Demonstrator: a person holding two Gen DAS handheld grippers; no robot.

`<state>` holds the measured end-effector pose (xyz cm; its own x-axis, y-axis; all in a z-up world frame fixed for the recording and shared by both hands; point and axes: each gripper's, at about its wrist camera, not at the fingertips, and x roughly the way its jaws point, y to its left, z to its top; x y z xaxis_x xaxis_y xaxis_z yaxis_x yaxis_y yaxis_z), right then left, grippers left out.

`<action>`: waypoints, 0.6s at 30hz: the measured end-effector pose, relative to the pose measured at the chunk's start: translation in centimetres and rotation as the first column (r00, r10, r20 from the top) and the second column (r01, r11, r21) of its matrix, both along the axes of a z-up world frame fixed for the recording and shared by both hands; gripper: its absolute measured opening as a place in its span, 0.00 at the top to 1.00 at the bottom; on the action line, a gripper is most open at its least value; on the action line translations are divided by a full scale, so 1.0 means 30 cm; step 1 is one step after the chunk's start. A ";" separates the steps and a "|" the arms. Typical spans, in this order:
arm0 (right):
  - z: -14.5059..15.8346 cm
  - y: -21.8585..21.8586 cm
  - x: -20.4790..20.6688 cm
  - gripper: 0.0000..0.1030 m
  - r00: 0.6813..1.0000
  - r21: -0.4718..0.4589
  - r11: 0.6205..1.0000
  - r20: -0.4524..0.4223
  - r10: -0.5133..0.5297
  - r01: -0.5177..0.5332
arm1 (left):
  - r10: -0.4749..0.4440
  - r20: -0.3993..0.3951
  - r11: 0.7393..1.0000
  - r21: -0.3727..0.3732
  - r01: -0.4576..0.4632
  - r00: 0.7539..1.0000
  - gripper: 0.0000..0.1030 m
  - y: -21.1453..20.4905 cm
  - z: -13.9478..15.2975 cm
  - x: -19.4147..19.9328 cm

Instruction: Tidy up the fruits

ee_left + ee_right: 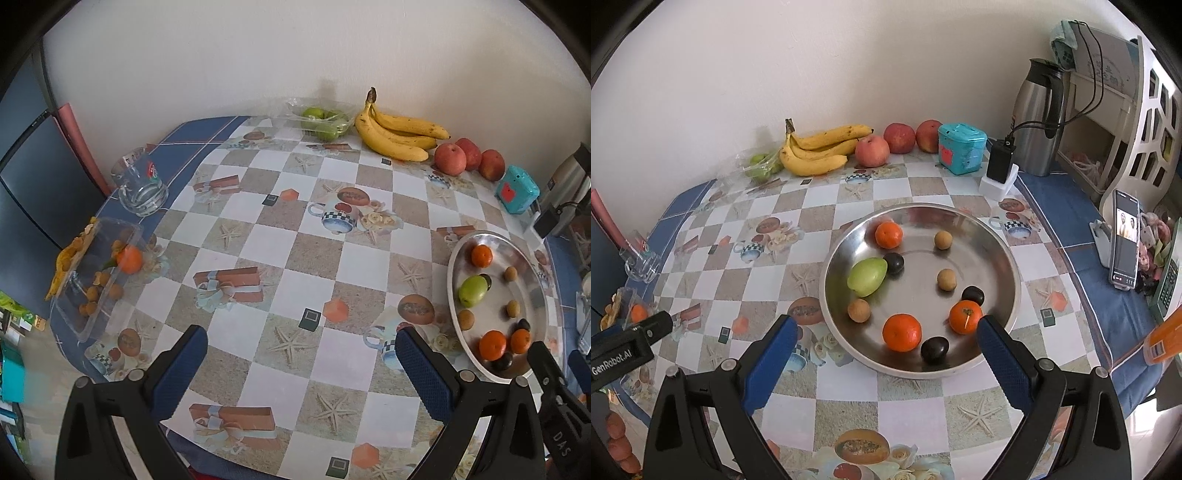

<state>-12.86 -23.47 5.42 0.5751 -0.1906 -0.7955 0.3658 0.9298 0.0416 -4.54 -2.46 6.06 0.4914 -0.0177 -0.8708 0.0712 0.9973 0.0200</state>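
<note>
While three tangerines point(901, 332), a green fruit point(868, 277) and small brown and dark fruits lie in the metal bowl point(1004, 247) on the counter point(849, 402), bananas point(816, 151) and apples point(872, 150) sit by the wall. Both the right tongs point(886, 345) and left tongs point(301, 354) hover spread and empty.

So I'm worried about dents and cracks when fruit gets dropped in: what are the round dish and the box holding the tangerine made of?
The round dish looks like polished metal, probably stainless steel: silvery, with blurred reflections of the fruit. The box holding the tangerine looks like thin clear plastic: the tablecloth shows through its walls, and its edges catch glints.
</note>
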 end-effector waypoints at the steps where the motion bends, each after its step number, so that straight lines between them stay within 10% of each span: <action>1: 0.001 0.003 0.000 0.05 1.000 -0.002 1.000 -0.001 0.002 -0.002 | -0.002 -0.003 1.000 -0.002 0.002 1.000 0.00 -0.001 0.000 0.000; 18: -0.006 0.004 0.005 0.05 1.000 -0.009 1.000 -0.017 0.000 0.000 | -0.008 -0.016 1.000 -0.012 0.008 1.000 0.00 -0.002 -0.004 0.001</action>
